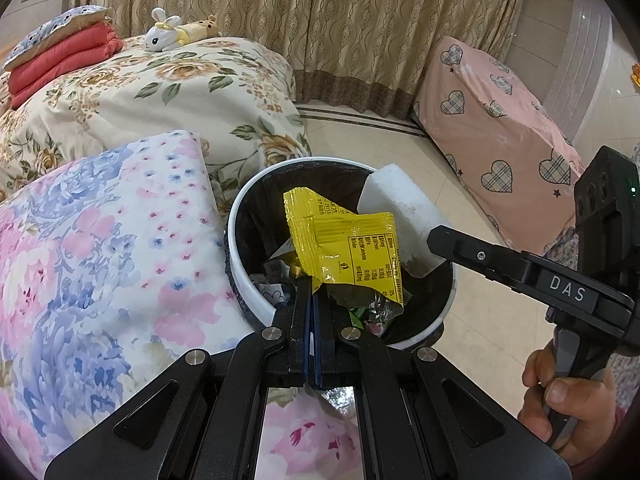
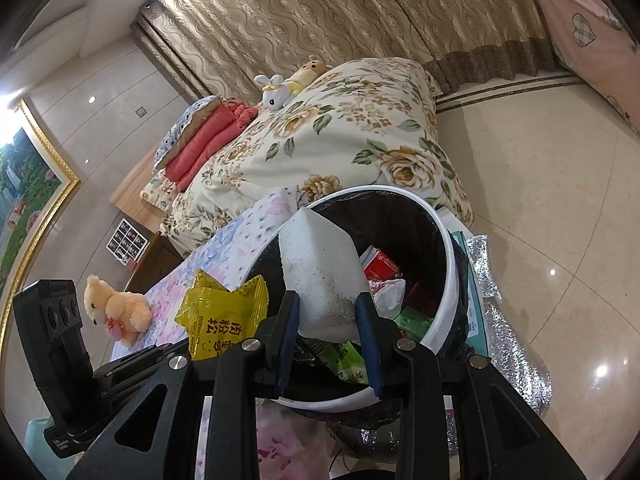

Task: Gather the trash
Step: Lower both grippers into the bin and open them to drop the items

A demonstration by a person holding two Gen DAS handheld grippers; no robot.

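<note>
From the left wrist view, the left gripper [image 1: 313, 280] has its jaws pressed fully together, pinching the lower edge of a yellow wrapper [image 1: 344, 240]. The wrapper is a glossy, crumpled snack packet with black print and a nutrition table on its back; it stands up from the jaws, directly over the open mouth of the trash bin [image 1: 256, 280]. The bin is round and white-rimmed with a black liner, and it already holds crumpled foil and printed scraps just beyond the jaws. To the right of the jaws, the right gripper [image 1: 434, 246] reaches in, held by a person's hand [image 1: 568, 404], and grips a white foam block [image 1: 404, 220] that leans over the bin's far right rim. A floral quilt [image 1: 92, 248] lies to the left of the jaws.

From the right wrist view, the right gripper [image 2: 328, 316] has its jaws part-open and closed on the foam block [image 2: 320, 276], one blue pad against each side. The block is a thick, speckled white slab with a grubby lower end, rising from the jaws over the bin [image 2: 444, 264], where red and green packets lie. Left of the jaws, the yellow wrapper [image 2: 224, 312] shows its front with bold black characters, held in the left gripper [image 2: 188, 350]. A plush bear [image 2: 114, 306] sits further left.
</note>
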